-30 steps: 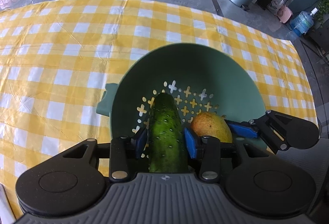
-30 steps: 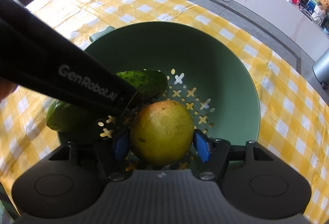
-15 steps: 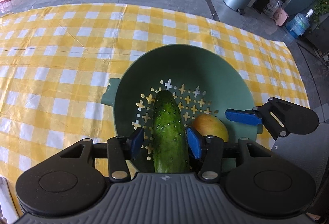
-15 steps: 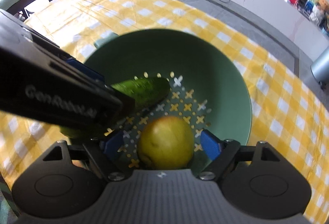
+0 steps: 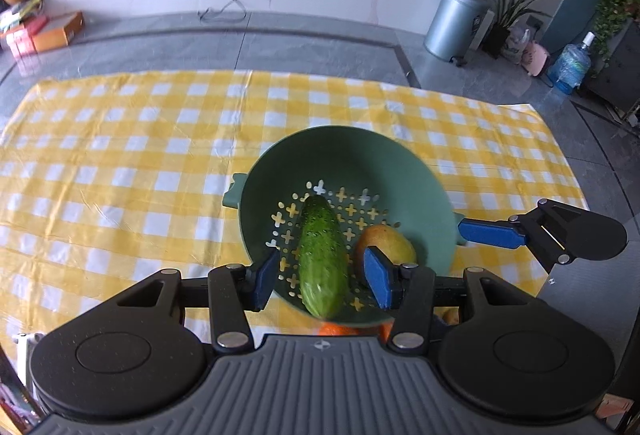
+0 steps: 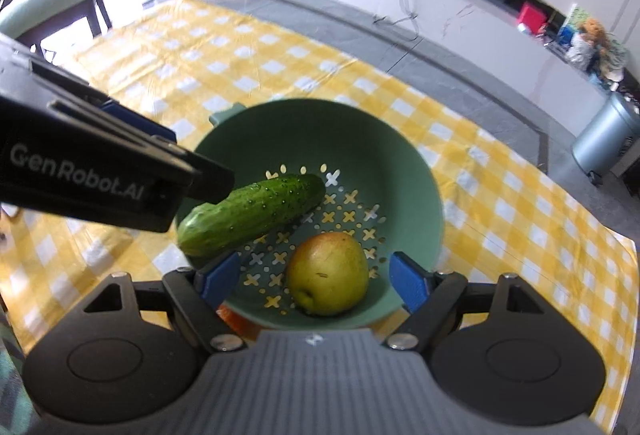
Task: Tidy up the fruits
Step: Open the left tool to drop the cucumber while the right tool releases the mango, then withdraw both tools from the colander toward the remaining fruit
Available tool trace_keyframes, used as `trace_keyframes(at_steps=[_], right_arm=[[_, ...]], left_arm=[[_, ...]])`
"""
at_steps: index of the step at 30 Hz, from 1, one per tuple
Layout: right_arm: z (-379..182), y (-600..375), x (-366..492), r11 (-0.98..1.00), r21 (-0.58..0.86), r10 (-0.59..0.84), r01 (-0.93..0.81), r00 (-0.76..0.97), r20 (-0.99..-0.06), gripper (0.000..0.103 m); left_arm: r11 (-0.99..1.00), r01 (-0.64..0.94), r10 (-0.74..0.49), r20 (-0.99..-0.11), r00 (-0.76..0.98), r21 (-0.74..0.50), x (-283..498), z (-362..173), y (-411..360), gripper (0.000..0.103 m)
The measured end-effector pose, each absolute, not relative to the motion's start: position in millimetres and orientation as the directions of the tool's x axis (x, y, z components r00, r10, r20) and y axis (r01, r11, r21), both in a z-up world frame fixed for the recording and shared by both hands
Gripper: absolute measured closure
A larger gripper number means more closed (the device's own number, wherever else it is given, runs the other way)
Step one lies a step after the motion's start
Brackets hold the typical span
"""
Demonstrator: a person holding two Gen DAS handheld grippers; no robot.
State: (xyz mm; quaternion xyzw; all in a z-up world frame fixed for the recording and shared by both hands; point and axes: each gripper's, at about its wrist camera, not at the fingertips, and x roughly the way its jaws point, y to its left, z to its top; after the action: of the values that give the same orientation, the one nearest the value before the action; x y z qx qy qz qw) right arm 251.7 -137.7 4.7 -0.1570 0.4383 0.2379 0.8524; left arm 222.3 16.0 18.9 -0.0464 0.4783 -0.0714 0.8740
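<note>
The bumpy green cucumber (image 5: 323,255) and round yellow-green pear (image 6: 327,274) lie in the green plastic strainer bowl (image 6: 400,171). Both hand-held grippers, left (image 5: 320,281) and right (image 6: 316,279), are open and empty. Something orange peeks from under the bowl; that may be left.

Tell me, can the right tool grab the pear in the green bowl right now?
Probably yes. The right tool is open with the pear right below the gap between its fingers. Nothing covers the pear; the cucumber lies apart from it in the green bowl, and the left tool is off to the side.

Cucumber (image 6: 252,215) and pear (image 6: 328,273) inside green colander (image 6: 416,163)
</note>
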Motion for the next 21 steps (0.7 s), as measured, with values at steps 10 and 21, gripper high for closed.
trace_keyframes(at_steps=[10, 21], right_arm=[[16, -173, 183, 0.915, -0.035, 0.241, -0.402, 0.615, -0.751, 0.028], [2, -212, 117, 0.968, 0.056, 0.209, -0.246, 0.655, -0.726, 0.033]], left_arm=[[0.983, 0.125, -0.18, -0.77, 0.612, -0.131, 163, 32, 2, 0.045], [0.973, 0.211, -0.207, -0.765, 0.61, -0.095, 111, 19, -19, 0.045]])
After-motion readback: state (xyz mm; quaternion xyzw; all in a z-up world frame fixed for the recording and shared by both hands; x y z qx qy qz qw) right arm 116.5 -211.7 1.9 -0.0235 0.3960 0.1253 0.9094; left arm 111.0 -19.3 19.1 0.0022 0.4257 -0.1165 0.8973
